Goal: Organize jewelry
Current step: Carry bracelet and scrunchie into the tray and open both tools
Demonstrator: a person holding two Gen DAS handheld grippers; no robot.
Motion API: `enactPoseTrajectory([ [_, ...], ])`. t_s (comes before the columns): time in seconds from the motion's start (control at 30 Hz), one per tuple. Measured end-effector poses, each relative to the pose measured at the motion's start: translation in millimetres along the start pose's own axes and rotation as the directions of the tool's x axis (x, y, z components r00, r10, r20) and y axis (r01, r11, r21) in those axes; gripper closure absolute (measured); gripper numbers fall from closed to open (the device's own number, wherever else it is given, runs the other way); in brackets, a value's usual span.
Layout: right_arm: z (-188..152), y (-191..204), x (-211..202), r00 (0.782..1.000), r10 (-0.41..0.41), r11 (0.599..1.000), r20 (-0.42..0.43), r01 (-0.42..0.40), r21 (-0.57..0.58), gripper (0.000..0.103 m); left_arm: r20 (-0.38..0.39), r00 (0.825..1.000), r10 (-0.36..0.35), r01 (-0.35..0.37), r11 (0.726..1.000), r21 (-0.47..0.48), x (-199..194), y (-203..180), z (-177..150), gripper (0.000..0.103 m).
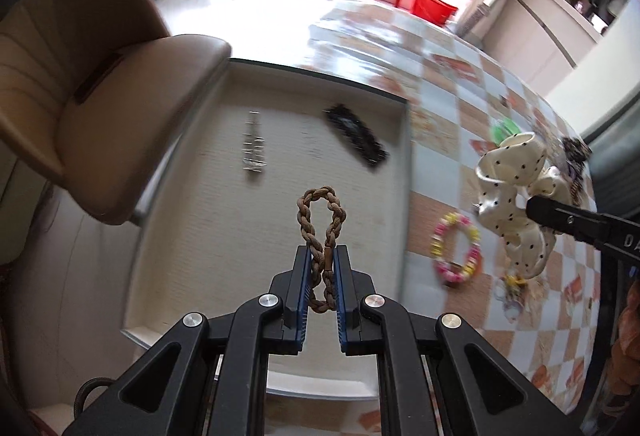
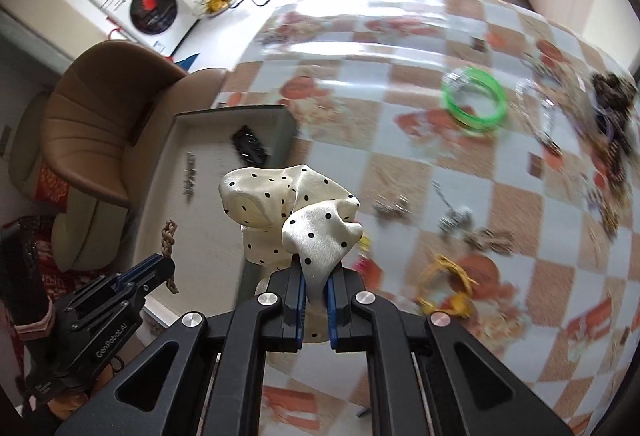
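I've got both grippers loaded. Left gripper [image 1: 322,264] has its jaws clenched on a brown braided cord bracelet [image 1: 320,224], loop poking out past the tips, hanging above the shallow beige tray w/ grey rim [image 1: 276,390]. Right gripper [image 2: 316,276] has its jaws clamped on a cream satin bow w/ black polka dots [image 2: 288,212], held over the desk [image 2: 460,336] w/ the orange-and-white checked cloth, just right of the tray's edge.

Already in the tray at the far end: a black rectangular hair clip [image 1: 356,136] and a thin silver metal piece [image 1: 253,144], apart from each other. Still loose on the desk: a pink-and-yellow beaded bracelet [image 1: 456,248] near the tray, a green plastic bangle [image 2: 474,102] farther right, a yellow piece [image 2: 444,284], plus other bits too blurred to name.

Risks as I see them: bracelet is only pinched by its lower strands, so a quick swing could let it slip out before I'm placed. Bow is floppy and blocks much of the right cam, so I could misjudge the rim and drop it half outside. Grippers are close together; moving both in at once could knock them. Dropping onto the clip would also tangle things.
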State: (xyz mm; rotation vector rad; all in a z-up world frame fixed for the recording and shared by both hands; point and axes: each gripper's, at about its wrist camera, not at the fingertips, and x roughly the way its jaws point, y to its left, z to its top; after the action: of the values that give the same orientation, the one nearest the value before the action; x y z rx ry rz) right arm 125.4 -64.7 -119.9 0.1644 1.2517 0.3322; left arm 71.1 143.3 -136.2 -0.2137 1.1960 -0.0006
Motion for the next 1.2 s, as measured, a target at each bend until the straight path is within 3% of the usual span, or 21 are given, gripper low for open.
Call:
enactPoseTrajectory([
  [0.27,48,69,49,0.997,0.077,0.992,-0.028,-0.079,-0.100,0.094,0.002,0.996,0.084,-0.083,0.993,-0.087,27,54,19,0.088],
  [0.53,82,105,106,0.990,0.114,0.987,-0.083,-0.122,-0.105,0.094,-0.016,0.992,0.125,-0.126,0.988,-0.091,59,67,29,0.088],
  [0.87,97,118,156,0.988,0.099,0.990,-0.122,-0.110,-0.085,0.094,-0.036,0.984,0.174,-0.176,0.981,-0.075,80,70,29,0.088],
  [1.2,91,111,177,0.985,0.062,0.995,-0.161,-0.074,-0.070,0.090,-0.051,0.976,0.211,-0.213,0.976,-0.048,85,65,28,0.088],
])
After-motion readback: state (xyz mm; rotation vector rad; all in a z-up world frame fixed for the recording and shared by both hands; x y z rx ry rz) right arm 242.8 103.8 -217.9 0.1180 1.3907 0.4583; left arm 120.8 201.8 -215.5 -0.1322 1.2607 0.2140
